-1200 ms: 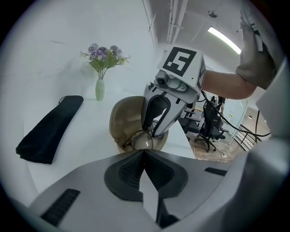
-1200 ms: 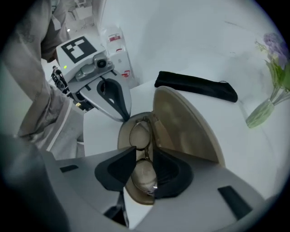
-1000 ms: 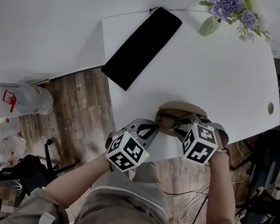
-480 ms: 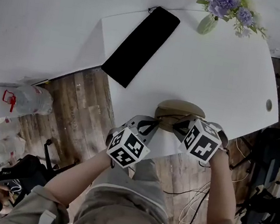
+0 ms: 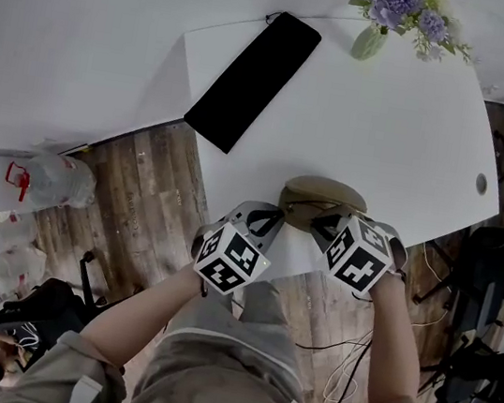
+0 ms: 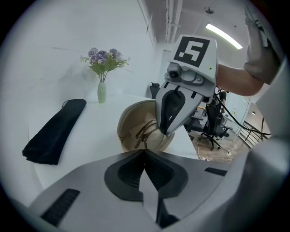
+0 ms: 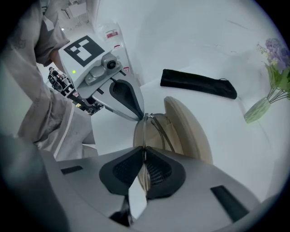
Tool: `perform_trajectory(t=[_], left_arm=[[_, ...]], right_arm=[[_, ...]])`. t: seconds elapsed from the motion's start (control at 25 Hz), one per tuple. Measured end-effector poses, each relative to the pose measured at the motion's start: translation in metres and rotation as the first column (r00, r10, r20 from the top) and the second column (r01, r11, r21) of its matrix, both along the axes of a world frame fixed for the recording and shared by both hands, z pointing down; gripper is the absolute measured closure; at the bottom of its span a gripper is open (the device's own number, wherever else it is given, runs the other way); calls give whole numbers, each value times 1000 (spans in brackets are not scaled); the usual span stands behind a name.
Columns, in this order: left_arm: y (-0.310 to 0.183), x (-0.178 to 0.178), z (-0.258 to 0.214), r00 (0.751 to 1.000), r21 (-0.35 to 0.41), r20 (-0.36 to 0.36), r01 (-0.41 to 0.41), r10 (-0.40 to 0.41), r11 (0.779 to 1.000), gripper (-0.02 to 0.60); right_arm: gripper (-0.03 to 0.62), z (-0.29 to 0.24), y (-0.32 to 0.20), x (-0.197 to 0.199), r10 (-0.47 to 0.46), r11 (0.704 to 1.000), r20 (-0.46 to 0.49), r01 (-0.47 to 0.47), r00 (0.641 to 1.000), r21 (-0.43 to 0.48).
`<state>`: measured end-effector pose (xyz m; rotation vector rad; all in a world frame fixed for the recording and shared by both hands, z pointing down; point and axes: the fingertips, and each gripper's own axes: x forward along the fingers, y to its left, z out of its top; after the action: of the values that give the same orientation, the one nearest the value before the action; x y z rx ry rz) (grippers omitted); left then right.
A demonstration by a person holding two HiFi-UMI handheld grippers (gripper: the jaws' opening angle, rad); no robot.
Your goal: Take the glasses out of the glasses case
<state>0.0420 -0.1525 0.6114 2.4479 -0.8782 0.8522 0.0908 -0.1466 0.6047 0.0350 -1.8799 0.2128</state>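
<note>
Beige case (image 5: 324,196) lies open at the near edge of the white table (image 5: 388,122), with thin wire glasses (image 7: 159,131) inside. The right tongs (image 7: 144,154) are nipped narrow on the glasses' rim. The left tongs (image 6: 145,152) are pinched shut, seemingly on the case lip. Glasses are likely light, springy and easily bent, so grip the rim or bridge, not the lens. The tabletop looks slick, so the case may slide. Black pouch (image 5: 252,82) and flower vase (image 5: 370,42) sit further back; wood floor (image 5: 140,188).

The left gripper (image 5: 271,220) and right gripper (image 5: 326,225) have smooth grey shells and tapered jaws with dark ribbed pads (image 6: 128,173). Each carries a white cube (image 5: 233,259) with black square markers. A green light (image 7: 74,71) glows on the left one. The person wears a beige short-sleeved shirt (image 5: 211,398).
</note>
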Motion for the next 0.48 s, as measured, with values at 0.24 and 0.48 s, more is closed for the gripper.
perform_trajectory(t=[0.24, 0.48], left_arm=[[4, -19, -7, 998, -24, 31, 49, -48, 999, 565], [2, -24, -42, 998, 18, 31, 47, -47, 999, 565]], right_arm=[[546, -46, 10, -3, 69, 997, 86, -73, 994, 36], [546, -95, 19, 1, 114, 990, 151, -125, 982, 63]])
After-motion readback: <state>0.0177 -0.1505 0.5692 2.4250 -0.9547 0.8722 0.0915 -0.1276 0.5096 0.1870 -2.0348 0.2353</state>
